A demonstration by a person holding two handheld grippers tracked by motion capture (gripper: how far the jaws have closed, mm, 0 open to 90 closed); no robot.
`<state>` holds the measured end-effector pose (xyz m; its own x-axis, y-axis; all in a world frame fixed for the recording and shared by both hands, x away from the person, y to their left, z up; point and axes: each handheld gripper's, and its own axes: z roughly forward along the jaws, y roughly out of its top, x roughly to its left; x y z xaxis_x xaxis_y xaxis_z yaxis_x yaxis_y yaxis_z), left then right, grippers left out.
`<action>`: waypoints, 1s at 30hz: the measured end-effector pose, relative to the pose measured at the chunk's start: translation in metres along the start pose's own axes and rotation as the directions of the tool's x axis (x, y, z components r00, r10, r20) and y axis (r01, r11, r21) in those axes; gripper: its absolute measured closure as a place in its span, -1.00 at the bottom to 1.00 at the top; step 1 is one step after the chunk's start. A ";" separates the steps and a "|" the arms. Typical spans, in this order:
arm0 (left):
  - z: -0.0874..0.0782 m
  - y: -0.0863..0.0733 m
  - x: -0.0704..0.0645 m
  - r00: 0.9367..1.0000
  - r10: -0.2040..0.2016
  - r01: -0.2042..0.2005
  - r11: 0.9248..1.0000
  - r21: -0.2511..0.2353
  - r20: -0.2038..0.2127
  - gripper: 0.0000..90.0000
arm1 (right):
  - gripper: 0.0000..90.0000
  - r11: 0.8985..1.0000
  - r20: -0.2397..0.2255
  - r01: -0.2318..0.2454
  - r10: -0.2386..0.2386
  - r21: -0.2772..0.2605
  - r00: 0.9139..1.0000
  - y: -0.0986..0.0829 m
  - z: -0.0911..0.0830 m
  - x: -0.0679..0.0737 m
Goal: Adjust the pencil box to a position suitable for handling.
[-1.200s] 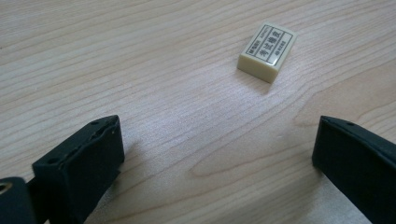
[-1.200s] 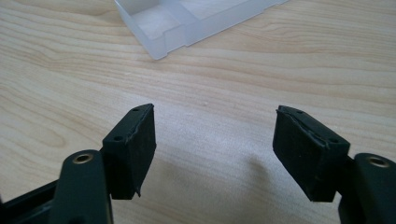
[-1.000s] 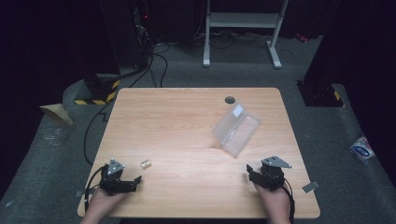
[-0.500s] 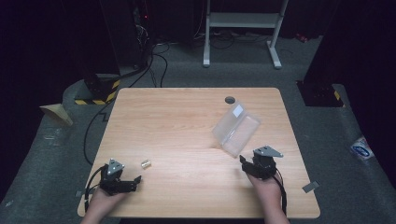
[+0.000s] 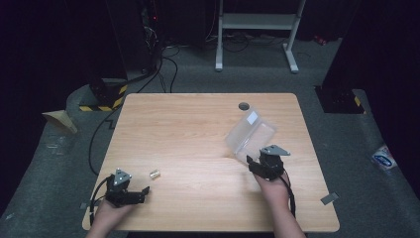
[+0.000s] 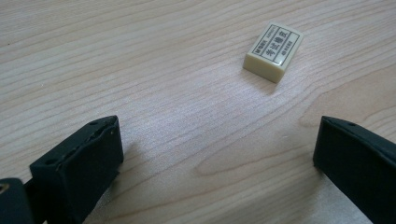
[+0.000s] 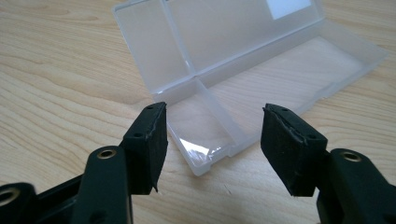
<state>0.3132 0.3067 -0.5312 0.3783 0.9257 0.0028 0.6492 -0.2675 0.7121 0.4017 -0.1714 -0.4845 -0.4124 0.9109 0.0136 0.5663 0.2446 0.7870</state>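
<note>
Right hand-held gripper: it has moved forward from the counter's near right edge toward the clear plastic case over the last second; jaws spread wide with nothing between them; in the right gripper view the case's near corner lies just ahead of the gap

Left hand-held gripper: has stayed put near the front left corner; jaws released and wide apart, gripping nothing

Clear plastic case: lies right of centre on the counter, lid swung open and propped up behind the tray; a divider splits the tray into a short compartment at the near end and a long one; both look empty; a white label sits on the lid

Eraser: small cream block with a printed label, lying flat just ahead of the left hand-held gripper, apart from both jaws; well apart from the case

What the change means: the right hand seems to be going for the case first, likely to steady it or pull it closer; the eraser is not yet picked up

Likely next: close on the case's near end, or bring the eraser across to it
</note>
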 end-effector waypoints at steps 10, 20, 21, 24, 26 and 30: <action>0.000 0.000 0.001 1.000 0.005 -0.005 1.000 -0.001 -0.003 -0.96 | 0.13 0.999 -0.025 0.019 -0.018 0.041 1.000 0.002 0.019 0.013; 0.000 0.000 0.001 1.000 0.006 -0.006 1.000 0.000 -0.003 -0.96 | 0.41 0.995 -0.041 0.050 -0.046 0.083 0.998 -0.002 0.031 0.022; 0.000 0.000 0.001 1.000 0.006 -0.006 1.000 0.000 -0.003 -0.96 | 0.45 0.995 -0.040 0.052 -0.048 0.084 0.998 -0.002 0.031 0.023; 0.000 0.000 0.002 1.000 0.008 -0.008 1.000 0.002 -0.003 -0.96 | 0.56 0.994 -0.029 0.058 -0.055 0.091 0.998 -0.004 0.035 0.023; 0.000 0.000 0.001 1.000 0.007 -0.007 1.000 0.002 -0.003 -0.96 | 0.60 0.994 -0.025 0.062 -0.060 0.095 0.998 -0.005 0.036 0.024; 0.000 0.000 0.002 1.000 0.009 -0.009 1.000 0.001 -0.004 -0.96 | 0.79 0.995 -0.042 0.061 -0.058 0.082 0.997 -0.005 0.038 0.028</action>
<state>0.3140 0.3080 -0.5309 0.3813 0.9244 0.0117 0.6467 -0.2758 0.7112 0.4142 -0.1340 -0.5120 -0.4744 0.8803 -0.0061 0.5966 0.3266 0.7330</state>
